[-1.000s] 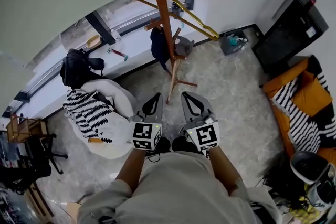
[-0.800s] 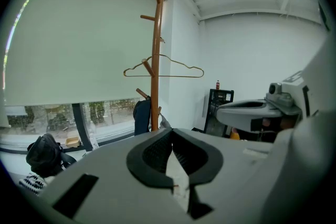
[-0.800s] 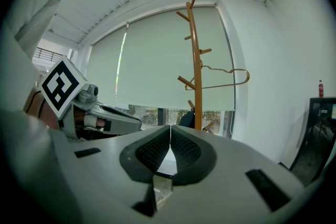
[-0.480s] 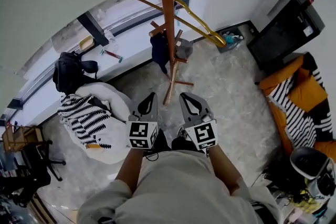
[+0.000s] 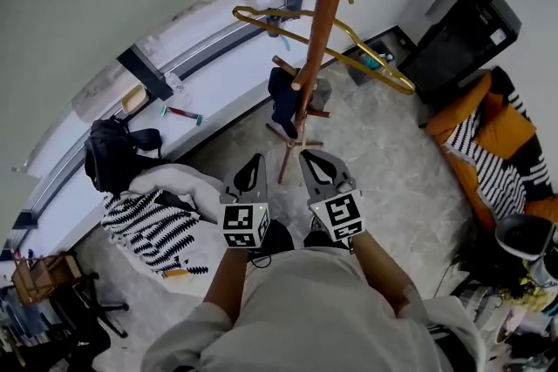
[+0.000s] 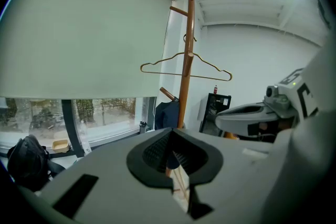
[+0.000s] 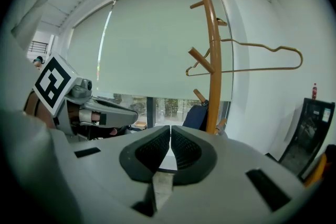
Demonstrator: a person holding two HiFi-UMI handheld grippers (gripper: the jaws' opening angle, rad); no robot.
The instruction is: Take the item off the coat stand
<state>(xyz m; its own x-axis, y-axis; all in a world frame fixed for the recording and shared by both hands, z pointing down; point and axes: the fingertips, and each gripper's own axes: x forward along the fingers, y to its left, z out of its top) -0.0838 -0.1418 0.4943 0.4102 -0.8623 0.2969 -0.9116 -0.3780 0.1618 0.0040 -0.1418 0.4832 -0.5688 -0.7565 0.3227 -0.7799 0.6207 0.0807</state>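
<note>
A tall wooden coat stand rises from the floor just ahead of me. A gold wire hanger hangs from a high peg and a dark blue garment from a low one. Both grippers are held side by side near my body, short of the stand's foot. My left gripper and right gripper are shut, with nothing between their pads. In the left gripper view the stand, hanger and blue garment lie straight ahead. In the right gripper view the stand and hanger are to the right.
A black cabinet stands at the back right. Orange and striped fabrics lie to the right. A white beanbag with a striped cloth and a black backpack sit to the left, under the window ledge.
The head view has swung, so the stand now appears further right and leaning in the picture. Both grippers have stayed shut in front of my body.
</note>
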